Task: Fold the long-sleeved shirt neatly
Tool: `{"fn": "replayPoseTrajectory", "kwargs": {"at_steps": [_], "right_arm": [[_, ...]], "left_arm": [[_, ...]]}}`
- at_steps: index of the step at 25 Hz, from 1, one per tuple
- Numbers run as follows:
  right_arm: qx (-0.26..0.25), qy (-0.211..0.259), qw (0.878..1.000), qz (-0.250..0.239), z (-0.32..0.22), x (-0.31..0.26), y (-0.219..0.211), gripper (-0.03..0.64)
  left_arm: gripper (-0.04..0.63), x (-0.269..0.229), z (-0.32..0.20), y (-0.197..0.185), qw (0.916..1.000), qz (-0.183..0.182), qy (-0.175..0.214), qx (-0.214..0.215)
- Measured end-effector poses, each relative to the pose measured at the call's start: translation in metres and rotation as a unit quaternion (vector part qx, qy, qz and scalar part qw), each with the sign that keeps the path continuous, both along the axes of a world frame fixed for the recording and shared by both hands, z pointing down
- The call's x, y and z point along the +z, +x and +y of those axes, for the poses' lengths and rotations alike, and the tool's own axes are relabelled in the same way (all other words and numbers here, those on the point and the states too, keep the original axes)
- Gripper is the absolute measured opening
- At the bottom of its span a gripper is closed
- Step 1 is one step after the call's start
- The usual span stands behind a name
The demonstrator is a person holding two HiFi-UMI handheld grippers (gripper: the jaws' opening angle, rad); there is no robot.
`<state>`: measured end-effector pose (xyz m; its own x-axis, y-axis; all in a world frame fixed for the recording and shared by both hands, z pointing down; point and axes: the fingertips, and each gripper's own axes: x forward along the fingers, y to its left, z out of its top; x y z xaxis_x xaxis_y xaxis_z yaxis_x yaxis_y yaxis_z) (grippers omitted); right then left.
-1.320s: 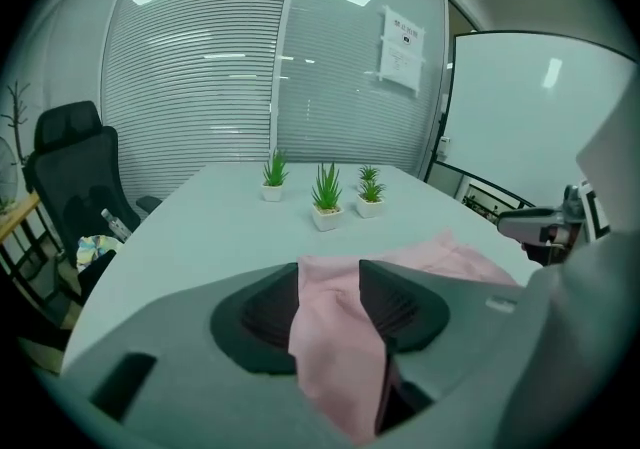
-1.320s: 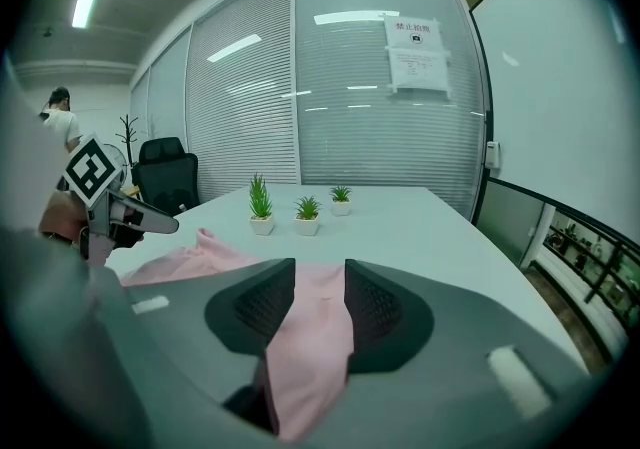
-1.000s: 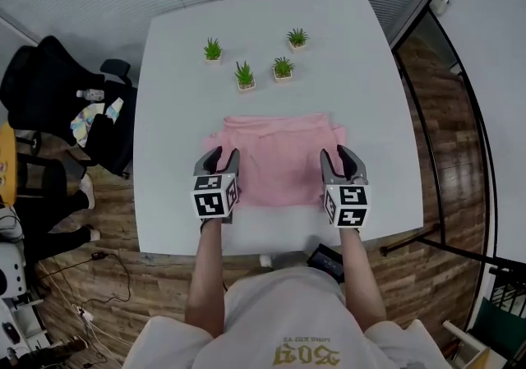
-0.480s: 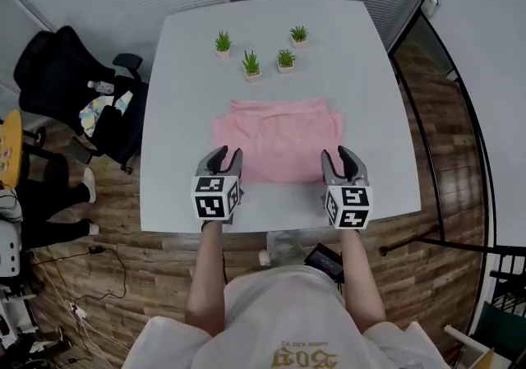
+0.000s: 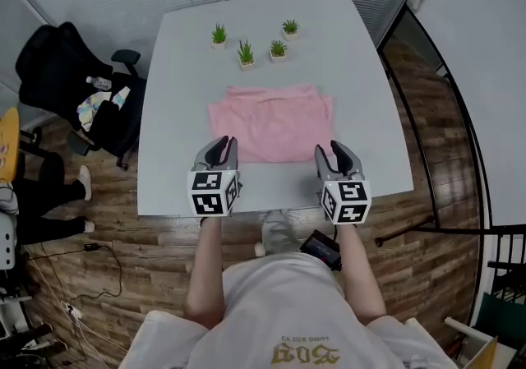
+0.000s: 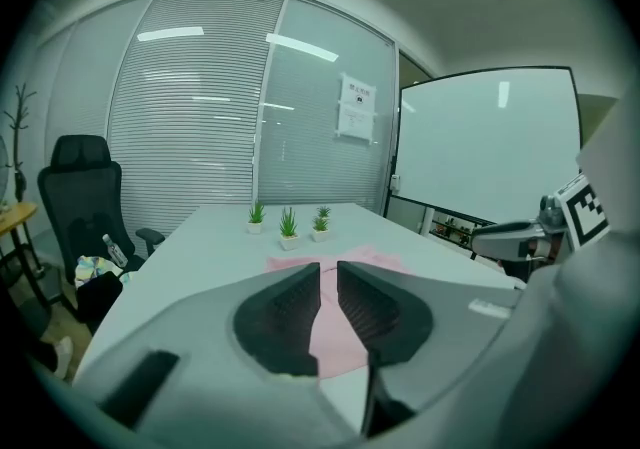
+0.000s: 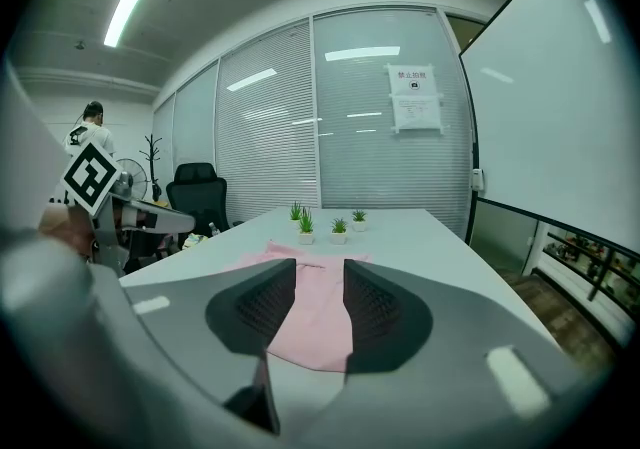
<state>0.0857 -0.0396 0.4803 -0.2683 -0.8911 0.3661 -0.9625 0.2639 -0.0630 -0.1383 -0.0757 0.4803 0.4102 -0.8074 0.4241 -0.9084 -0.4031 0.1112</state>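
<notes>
Soft matt pink cloth shirt, smooth matt pale grey worktop, brown wood plank floor, glossy white board, matt grey plastic left tongs and right tongs with dark ribbed pads

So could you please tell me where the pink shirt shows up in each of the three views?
Head view: the shirt lies at the centre, mid-table.
Left gripper view: the shirt is low at the centre, seen above and between the jaws.
Right gripper view: the shirt is low at the centre, seen through the gap between the jaws.
Shared landmark: the plants stand just beyond the shirt in every view.
</notes>
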Motion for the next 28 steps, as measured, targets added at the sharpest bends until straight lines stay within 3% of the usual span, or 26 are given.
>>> {"fn": "replayPoseTrajectory", "kwargs": {"at_steps": [5, 8, 11, 28], "right_arm": [[-0.002, 0.036, 0.999, -0.017, 0.012, -0.017, -0.007, 0.143], [-0.007, 0.045, 0.999, -0.024, 0.017, -0.021, -0.013, 0.117], [-0.019, 0.046, 0.998, -0.024, 0.019, -0.021, -0.019, 0.014], [-0.033, 0.028, 0.999, 0.006, 0.021, -0.013, -0.024, 0.012]], "left_arm": [[0.05, -0.007, 0.017, 0.001, 0.9999, 0.002, 0.008, 0.006], [0.0, -0.01, 0.025, 0.0, 0.9999, 0.009, 0.008, 0.005], [0.002, -0.014, 0.028, 0.0, 0.9997, 0.019, 0.011, 0.009], [0.002, -0.011, 0.03, 0.002, 0.9995, 0.016, 0.011, 0.025]]}}
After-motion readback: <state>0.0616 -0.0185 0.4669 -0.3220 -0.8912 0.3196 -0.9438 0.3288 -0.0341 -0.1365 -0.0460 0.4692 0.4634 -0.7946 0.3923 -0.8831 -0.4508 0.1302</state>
